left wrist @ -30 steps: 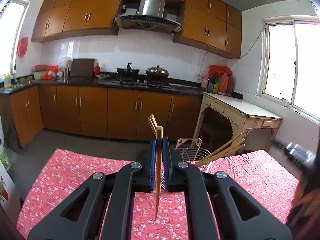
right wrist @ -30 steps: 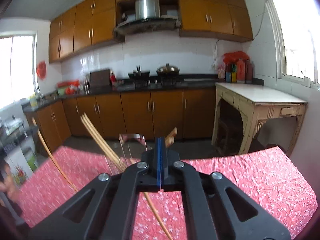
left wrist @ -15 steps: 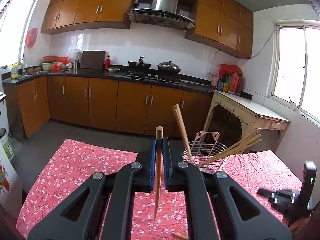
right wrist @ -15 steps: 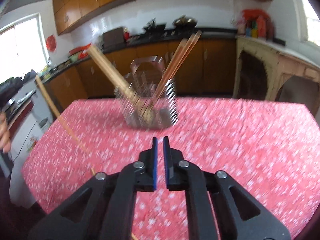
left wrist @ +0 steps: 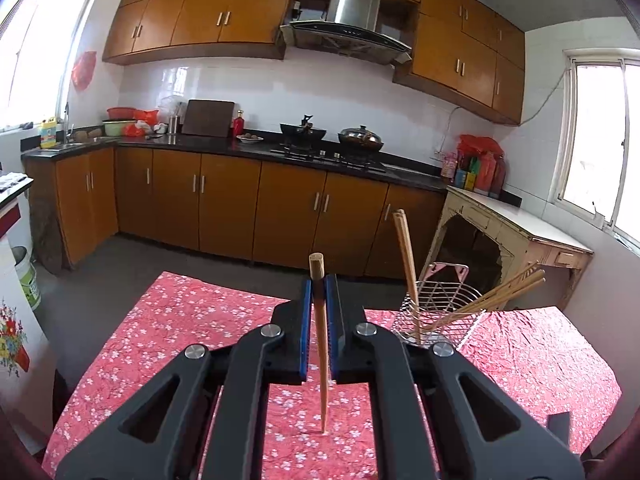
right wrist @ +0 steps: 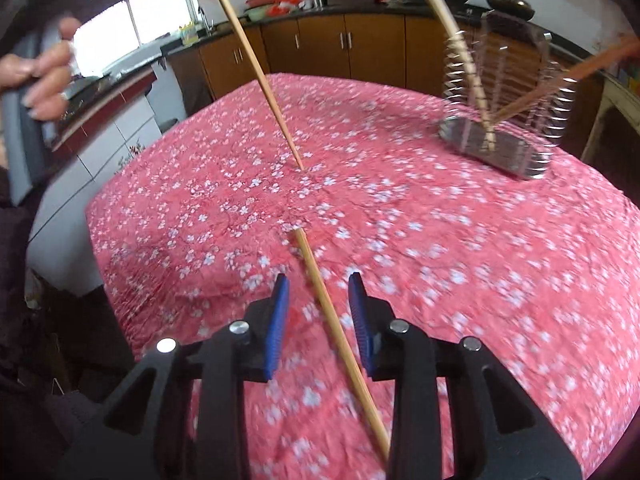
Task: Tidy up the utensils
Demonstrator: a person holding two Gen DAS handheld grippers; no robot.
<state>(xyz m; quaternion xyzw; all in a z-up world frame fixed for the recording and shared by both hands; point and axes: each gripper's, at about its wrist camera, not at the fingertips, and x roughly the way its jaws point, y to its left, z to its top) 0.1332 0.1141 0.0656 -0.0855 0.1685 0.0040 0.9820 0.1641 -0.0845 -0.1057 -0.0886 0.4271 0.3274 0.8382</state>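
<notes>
Kitchen with orange-brown cabinets, a range hood point(left wrist: 348, 20) and a hob along the back wall. In front, the counter point(left wrist: 192, 320) under a red floral cloth. Left tongs point(left wrist: 319, 292) clamped tight on a wooden chopstick point(left wrist: 321, 352), held nearly upright, thick end above the pads, thin tip touching the cloth or just above it. In the right wrist view that same stick slants down from top left to the cloth. Wire utensil basket point(left wrist: 440, 312) sits on the counter to the right of the left tongs, with several chopsticks point(left wrist: 408, 264) leaning out of it, one pair steep, others fanned to the right.

Right tongs point(right wrist: 316, 288) point steeply down at the cloth; jaws have just been opening and now stand apart. A second chopstick point(right wrist: 336, 328) lies flat on the cloth between the blue pads, touching neither, running diagonally toward the camera. Basket point(right wrist: 504, 148) is well apart, upper right, blurred. A hand point(right wrist: 44, 76) shows at left edge, apparently gripping the left tool's handle.
</notes>
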